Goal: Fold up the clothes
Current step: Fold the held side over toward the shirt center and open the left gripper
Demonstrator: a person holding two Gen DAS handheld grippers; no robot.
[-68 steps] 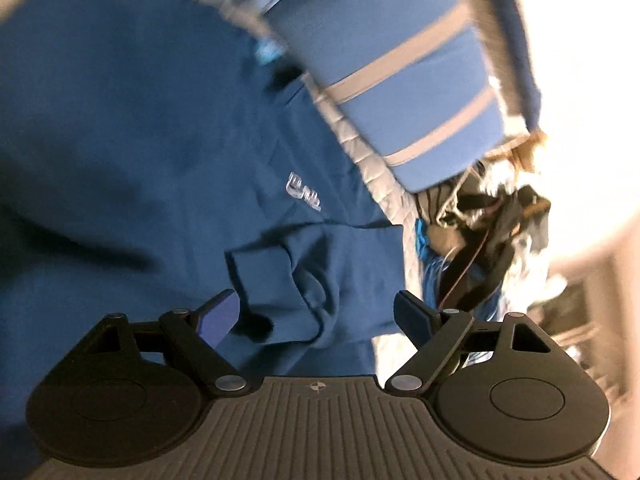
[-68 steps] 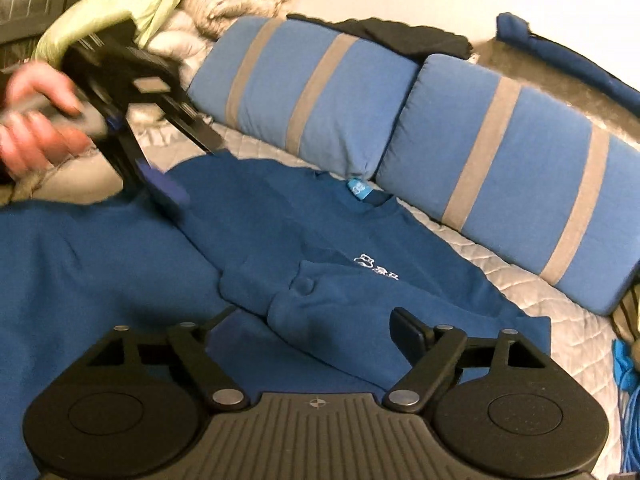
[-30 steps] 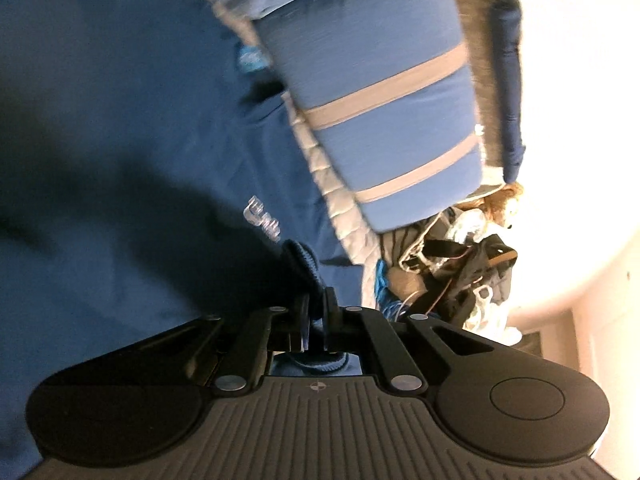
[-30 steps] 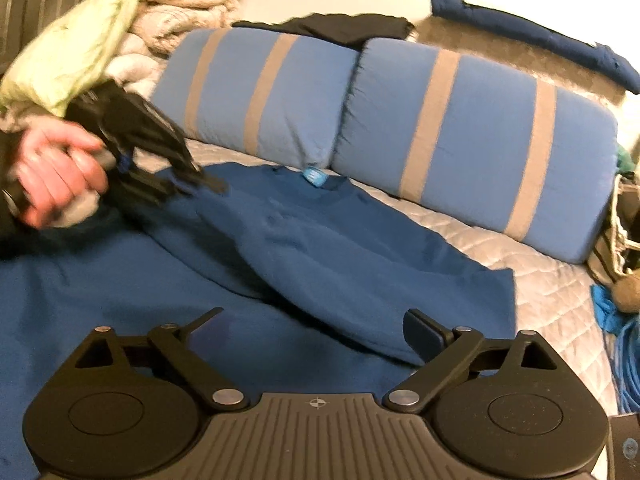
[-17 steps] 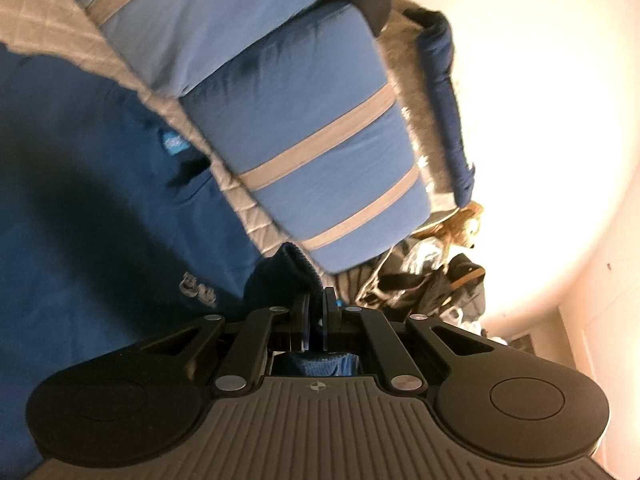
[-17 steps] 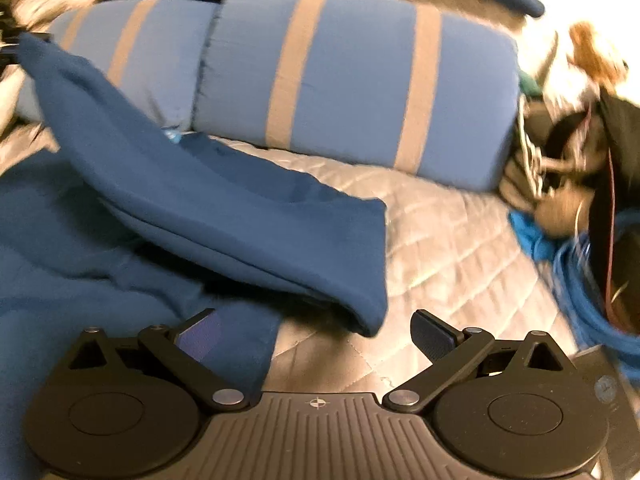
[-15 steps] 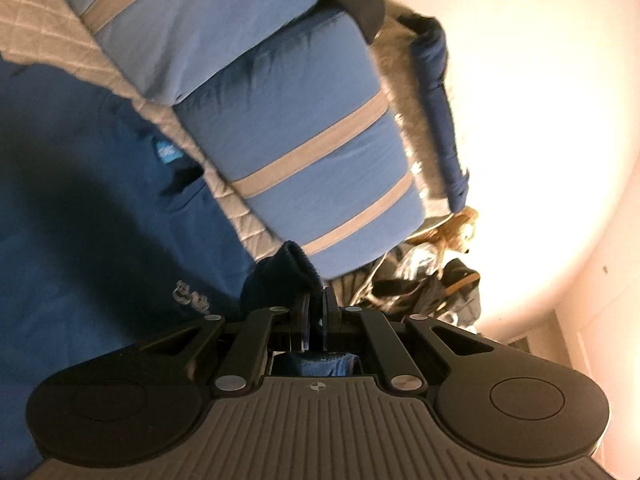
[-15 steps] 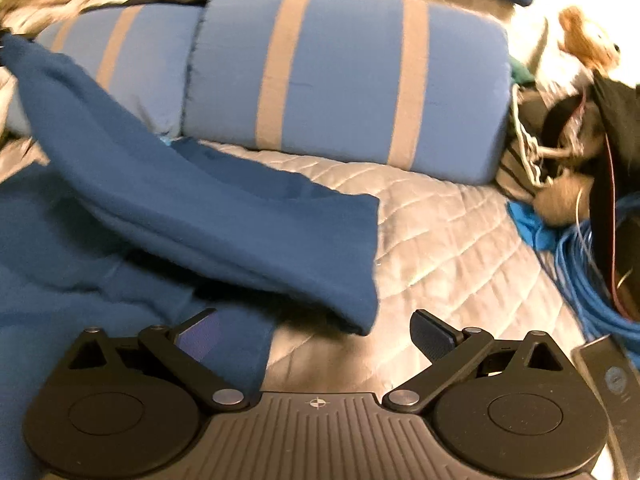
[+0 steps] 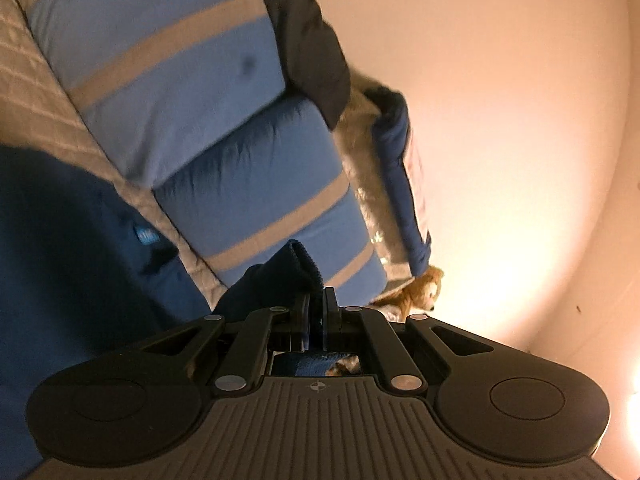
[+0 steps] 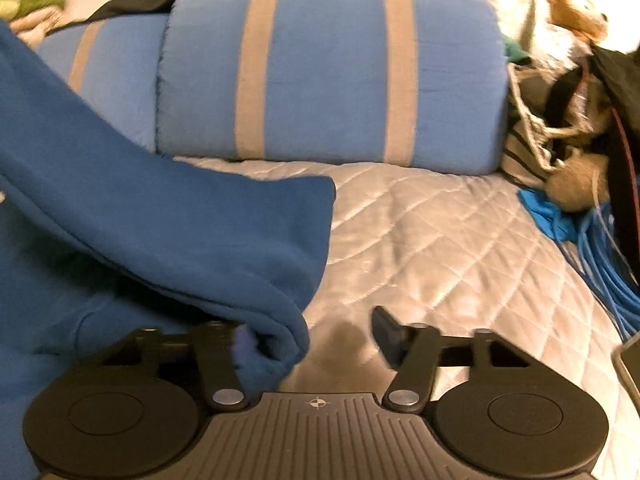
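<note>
A dark blue sweatshirt [image 9: 60, 248] lies on a quilted grey bed cover [image 10: 420, 240]. My left gripper [image 9: 316, 312] is shut on the sleeve cuff [image 9: 296, 268] and holds it lifted above the bed. In the right wrist view the raised sleeve [image 10: 160, 216] stretches from the upper left down to a folded corner between the jaws. My right gripper [image 10: 312, 340] is open, with that corner [image 10: 280, 344] against its left finger [image 10: 240, 344]; the right finger [image 10: 384, 336] is apart from the cloth.
Two blue pillows with grey stripes [image 10: 332, 68] stand at the back of the bed. A pile of bags, a teddy bear [image 10: 576, 4] and blue cable [image 10: 600, 248] lies at the right. A dark garment [image 9: 308, 40] lies on top of the pillows.
My left gripper closed on the sleeve cuff and lifted it up and leftward. My right gripper moved right and forward, and the sleeve's folded corner now sits between its jaws, which have narrowed.
</note>
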